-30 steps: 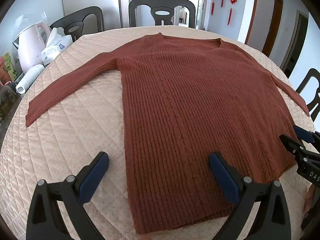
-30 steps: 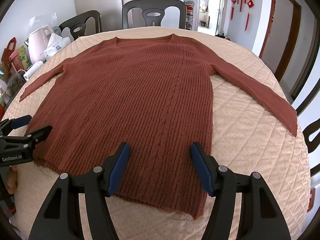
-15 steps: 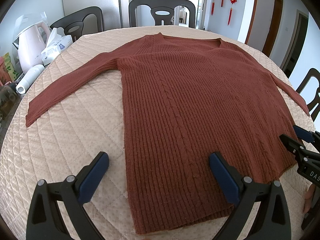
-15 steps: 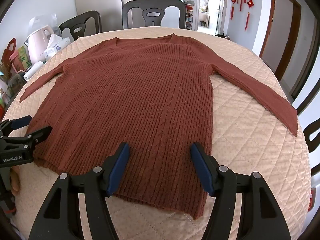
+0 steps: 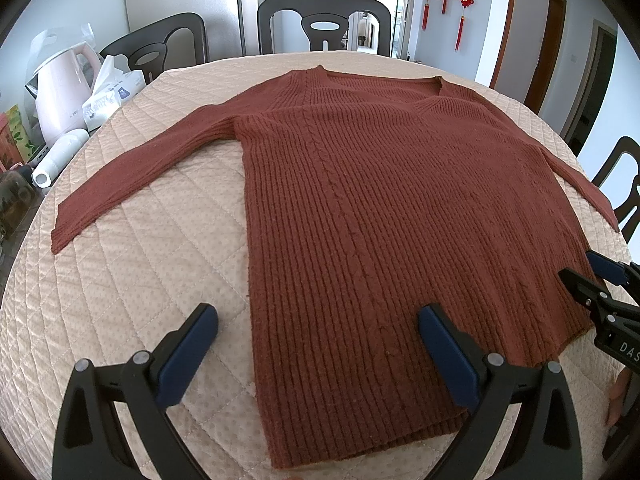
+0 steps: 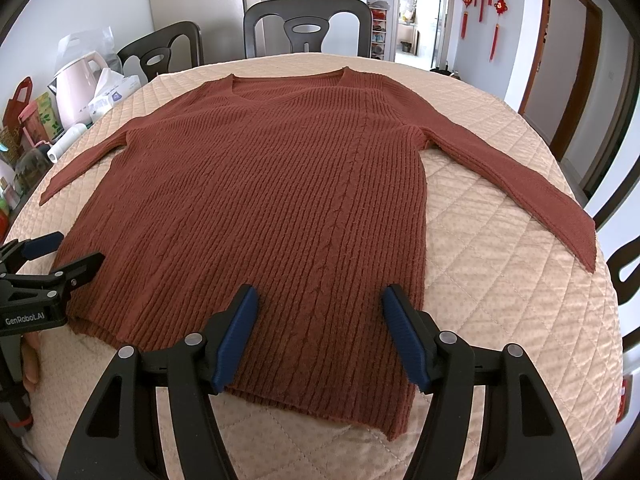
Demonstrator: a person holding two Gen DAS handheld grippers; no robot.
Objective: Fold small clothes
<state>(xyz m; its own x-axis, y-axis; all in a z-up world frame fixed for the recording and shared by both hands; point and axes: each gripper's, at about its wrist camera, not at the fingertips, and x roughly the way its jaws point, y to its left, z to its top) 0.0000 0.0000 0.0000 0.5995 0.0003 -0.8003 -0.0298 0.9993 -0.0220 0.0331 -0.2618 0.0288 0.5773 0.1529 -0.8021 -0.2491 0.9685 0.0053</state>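
Observation:
A rust-brown ribbed sweater (image 5: 380,208) (image 6: 272,200) lies flat and face up on the round table, collar at the far side, both sleeves spread out sideways. My left gripper (image 5: 318,322) hovers open above the hem's left corner, nothing between its blue pads. My right gripper (image 6: 320,304) is open too, over the hem near the right corner. Each gripper shows in the other's view: the right gripper (image 5: 588,268) at the right edge, the left gripper (image 6: 60,248) at the left edge.
A quilted beige cloth (image 5: 132,280) covers the table. A pink kettle (image 5: 66,88), tissue pack (image 5: 114,94) and white cylinder (image 5: 60,156) crowd the far left edge. Dark chairs (image 5: 324,24) ring the table. A hand (image 6: 30,360) shows below the left gripper.

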